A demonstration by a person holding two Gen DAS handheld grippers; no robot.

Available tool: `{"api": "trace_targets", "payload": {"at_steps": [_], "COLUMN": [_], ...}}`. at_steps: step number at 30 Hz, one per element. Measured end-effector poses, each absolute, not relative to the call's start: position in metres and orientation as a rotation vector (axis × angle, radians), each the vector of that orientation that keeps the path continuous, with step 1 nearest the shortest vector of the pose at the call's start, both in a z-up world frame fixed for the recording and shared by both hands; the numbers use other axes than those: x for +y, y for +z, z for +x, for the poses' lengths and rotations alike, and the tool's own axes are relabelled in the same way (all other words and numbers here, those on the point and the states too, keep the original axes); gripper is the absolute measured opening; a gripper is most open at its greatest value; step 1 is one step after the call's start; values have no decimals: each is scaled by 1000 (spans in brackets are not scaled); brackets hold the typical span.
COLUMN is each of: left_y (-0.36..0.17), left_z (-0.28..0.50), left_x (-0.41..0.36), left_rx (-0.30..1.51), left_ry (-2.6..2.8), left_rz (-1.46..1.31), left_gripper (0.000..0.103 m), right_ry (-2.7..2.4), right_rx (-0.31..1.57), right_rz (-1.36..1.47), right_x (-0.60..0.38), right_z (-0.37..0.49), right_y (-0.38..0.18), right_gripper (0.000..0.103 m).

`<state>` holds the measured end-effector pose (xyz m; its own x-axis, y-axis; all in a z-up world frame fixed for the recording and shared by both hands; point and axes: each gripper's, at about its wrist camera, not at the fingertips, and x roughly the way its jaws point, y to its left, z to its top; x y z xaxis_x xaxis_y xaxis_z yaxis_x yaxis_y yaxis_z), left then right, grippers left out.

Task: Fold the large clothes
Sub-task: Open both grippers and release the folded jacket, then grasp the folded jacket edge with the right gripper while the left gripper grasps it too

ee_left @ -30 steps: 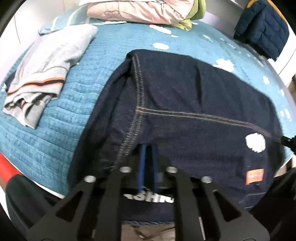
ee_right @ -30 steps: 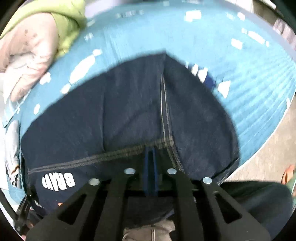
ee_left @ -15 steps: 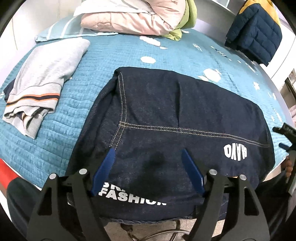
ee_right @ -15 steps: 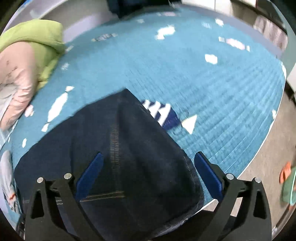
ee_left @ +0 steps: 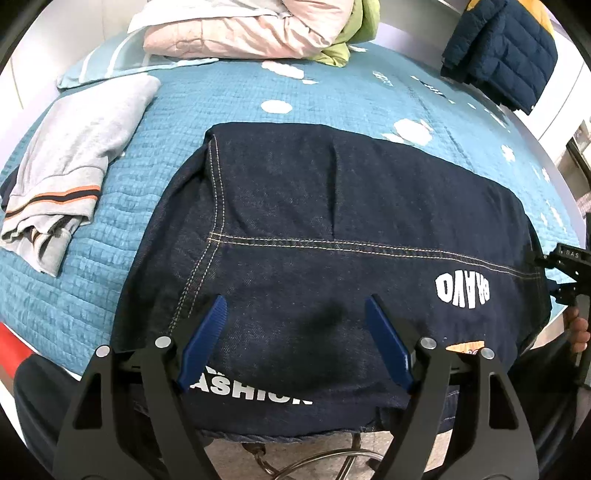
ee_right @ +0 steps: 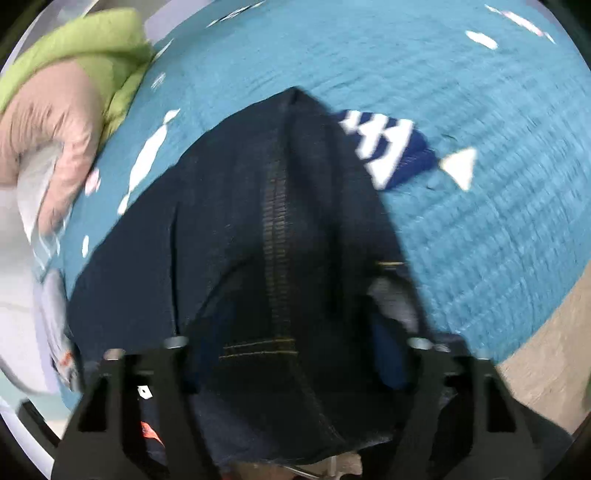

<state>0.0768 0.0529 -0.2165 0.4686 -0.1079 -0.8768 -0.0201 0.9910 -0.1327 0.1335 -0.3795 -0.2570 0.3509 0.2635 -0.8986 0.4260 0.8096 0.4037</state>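
Note:
A dark denim garment [ee_left: 332,206] with white lettering lies folded on the teal bed cover [ee_left: 166,110], its near edge hanging over the bed's front. My left gripper [ee_left: 295,314] hovers open just above the garment's near part, with nothing between its blue pads [ee_left: 207,339]. My right gripper [ee_right: 291,332] is at the garment's right end [ee_right: 277,221]. Its jaws are closing around a raised ridge of denim, and the blurred pads stand wide beside it. In the left wrist view the right gripper [ee_left: 565,273] shows at the right edge, with a hand [ee_left: 578,332] below it.
A grey sweater with orange stripes [ee_left: 74,166] lies at the left of the bed. Pink [ee_left: 240,29] and green [ee_left: 354,44] bedding is piled at the back, a navy puffer jacket [ee_left: 506,51] at the back right. A blue-and-white striped patch [ee_right: 391,147] shows beside the garment. Floor [ee_right: 535,350] lies past the bed's edge.
My left gripper let go of the denim and now stands open above it. My right gripper opened, swung toward the garment's right end, and now has a ridge of cloth between its jaws.

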Motion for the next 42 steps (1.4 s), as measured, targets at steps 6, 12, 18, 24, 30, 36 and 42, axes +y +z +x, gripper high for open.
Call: {"api": "trace_targets", "payload": {"at_steps": [6,12,18,24,30,36,42], "left_y": [-214,-209,-205,-201,-199,-199,-197], "left_z": [78,77,74,73,73,75,87], "left_x": [47,33,23,19,16,2,-14], "left_rx": [1080,1076,1074,1068,1069,1076,1076], "left_ry": [-58,-88,-108,-93,-78,-73,-100], "left_rz": [-123,-106,-88,-68,-55,9,23], "left_gripper": [78,78,78,78,78,78,78], "right_ry": [-50,-83,-138,-134,-158,-156,-150], "right_rx": [1194,1233,1256,1261,1231,1174,1111], "right_rz": [731,728,621,625,715,721,687], "right_x": [-388,-382,-363,-369,-380,-379,-377], "right_z": [124,135,141,146,136,127,121], "right_y": [-253,-262,-258,-263,-263,-252,-237], "right_gripper": [26,39,58,61,37,23,18]}}
